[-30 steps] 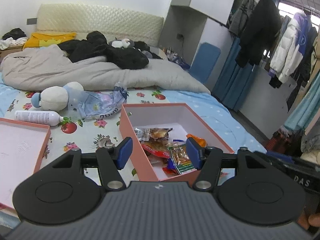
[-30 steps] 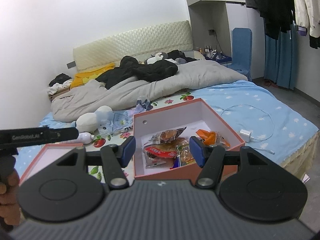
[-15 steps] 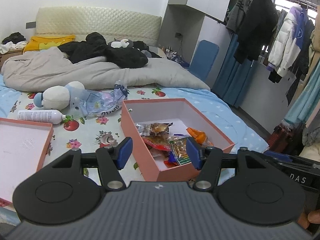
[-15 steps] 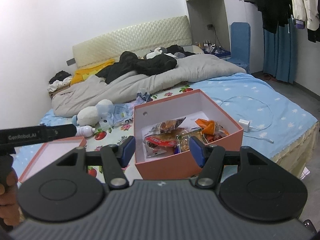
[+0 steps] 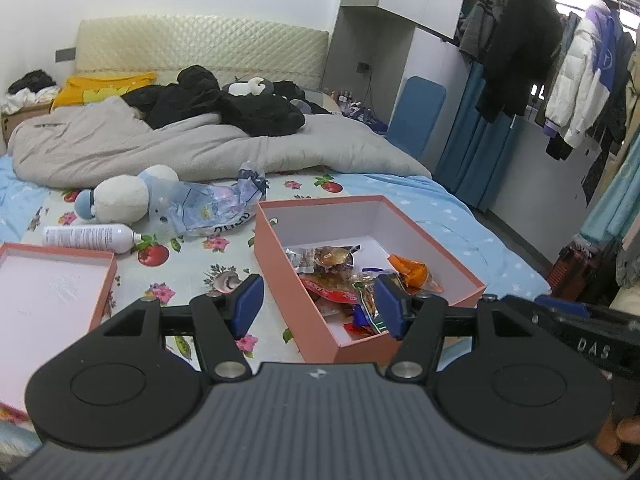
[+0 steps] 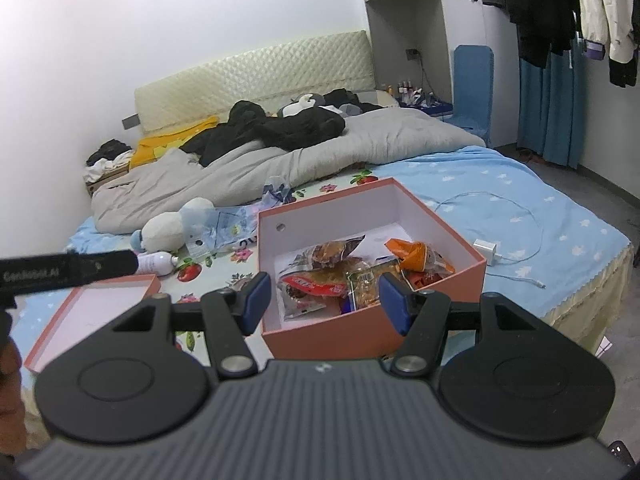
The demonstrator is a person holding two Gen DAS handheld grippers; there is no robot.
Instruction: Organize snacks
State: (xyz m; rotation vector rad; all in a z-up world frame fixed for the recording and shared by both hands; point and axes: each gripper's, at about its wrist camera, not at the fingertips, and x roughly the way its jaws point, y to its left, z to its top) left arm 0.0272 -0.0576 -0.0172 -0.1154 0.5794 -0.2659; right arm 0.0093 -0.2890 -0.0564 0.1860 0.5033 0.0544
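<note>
Where wrappers overlap, snacks [image 6: 352, 276] in box [image 6: 328, 336] indistinct

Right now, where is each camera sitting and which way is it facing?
Left wrist: on the left gripper, facing across the bed at the snack box; open jaws show.
Right wrist: on the right gripper, facing the same box; open jaws and a hand at the left edge show.
Shared: box, lid, bed.
</note>
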